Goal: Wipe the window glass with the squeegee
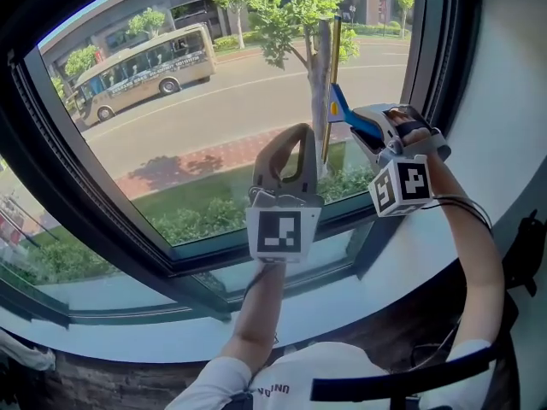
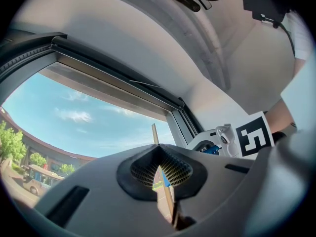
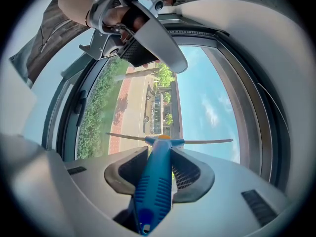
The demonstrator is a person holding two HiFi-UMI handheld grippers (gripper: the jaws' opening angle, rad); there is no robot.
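The squeegee (image 1: 346,111) has a blue handle and a long thin blade (image 1: 333,67) that stands upright against the window glass (image 1: 205,109) near its right edge. My right gripper (image 1: 369,133) is shut on the handle. In the right gripper view the handle (image 3: 154,184) runs out between the jaws to the blade (image 3: 207,141) on the glass. My left gripper (image 1: 295,135) is raised just left of the squeegee, shut with nothing in it. In the left gripper view its jaws (image 2: 159,151) meet at the tips, with the blade (image 2: 155,132) and right gripper (image 2: 222,139) beyond them.
A dark window frame (image 1: 432,49) borders the glass on the right, with a white wall (image 1: 504,101) beyond it. A pale sill (image 1: 342,301) runs below. Outside are a tree (image 1: 318,67), a bus (image 1: 141,68) and a road.
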